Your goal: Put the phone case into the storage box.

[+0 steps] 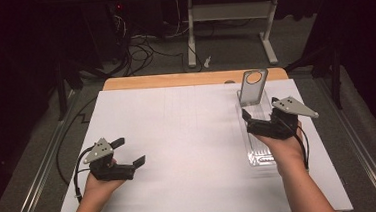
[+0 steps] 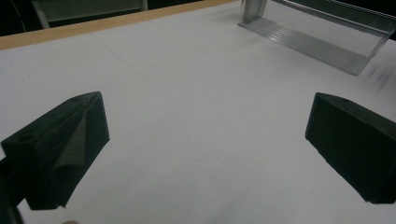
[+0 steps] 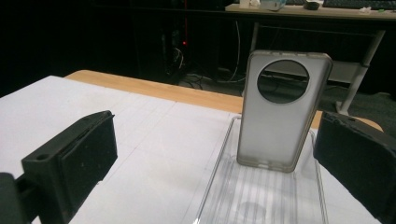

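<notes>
We note a translucent phone case [image 1: 253,86] standing upright at the far end of a clear tray [image 1: 258,131], right of centre in the high view, its round camera hole at the top. The tray's long axis runs from the near edge of the bench [image 1: 178,136] toward the far edge; the case's long axis is vertical, and it leans slightly back against the tray's end. The right gripper [image 1: 249,119] sits over the tray, just short of the case, fingers spread wide and holding nothing. In the right gripper view the case [image 3: 280,116] stands dead ahead between the two fingers [image 3: 74,158], slightly right of centre, with the tray [image 3: 219,186] running from the lower edge up to its foot. The left gripper [image 1: 129,150] rests at lower left of the high view, well apart from the tray, fingers also wide and empty; its own view shows bare white bench [image 2: 196,140] between the fingers [image 2: 60,149], with the tray [image 2: 317,42] at upper right. We judge the right hand far nearer and already lined up: a straight advance along the tray would bring the case between the fingers. Its flat face is toward us, so the fingers would close on its side edges.
</notes>
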`<state>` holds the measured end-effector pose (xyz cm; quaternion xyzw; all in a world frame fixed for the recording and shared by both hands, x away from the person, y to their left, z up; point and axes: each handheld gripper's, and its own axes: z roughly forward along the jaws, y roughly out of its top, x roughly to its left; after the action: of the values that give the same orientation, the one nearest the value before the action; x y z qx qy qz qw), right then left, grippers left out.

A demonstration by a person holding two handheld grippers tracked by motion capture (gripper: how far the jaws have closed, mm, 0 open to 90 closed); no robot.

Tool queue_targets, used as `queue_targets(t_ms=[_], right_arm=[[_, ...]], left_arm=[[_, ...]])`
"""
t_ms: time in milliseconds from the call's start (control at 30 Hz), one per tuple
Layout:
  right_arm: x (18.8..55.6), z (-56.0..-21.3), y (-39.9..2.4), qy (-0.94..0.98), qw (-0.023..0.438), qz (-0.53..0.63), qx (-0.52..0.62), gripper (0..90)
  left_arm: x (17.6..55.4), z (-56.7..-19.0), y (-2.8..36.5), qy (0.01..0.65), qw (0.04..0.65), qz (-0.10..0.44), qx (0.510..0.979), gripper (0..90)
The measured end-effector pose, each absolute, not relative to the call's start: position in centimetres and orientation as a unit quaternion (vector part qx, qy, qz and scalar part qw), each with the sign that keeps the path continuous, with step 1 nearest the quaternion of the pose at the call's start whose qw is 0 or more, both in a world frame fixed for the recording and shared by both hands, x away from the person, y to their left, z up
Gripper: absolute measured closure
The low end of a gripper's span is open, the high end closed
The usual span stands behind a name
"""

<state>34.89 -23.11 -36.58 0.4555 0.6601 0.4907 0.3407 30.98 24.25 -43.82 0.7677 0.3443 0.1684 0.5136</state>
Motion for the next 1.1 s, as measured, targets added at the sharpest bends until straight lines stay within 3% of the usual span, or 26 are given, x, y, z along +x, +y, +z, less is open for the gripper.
queue_targets(t_ms=[1100], right_arm=[[26.6,-42.6,-29.6,0.662,0.336,0.520,0.422,0.2]], left_arm=[[30.8,-43.6,24.4,0.357,0.521,0.171,0.757,0.8]])
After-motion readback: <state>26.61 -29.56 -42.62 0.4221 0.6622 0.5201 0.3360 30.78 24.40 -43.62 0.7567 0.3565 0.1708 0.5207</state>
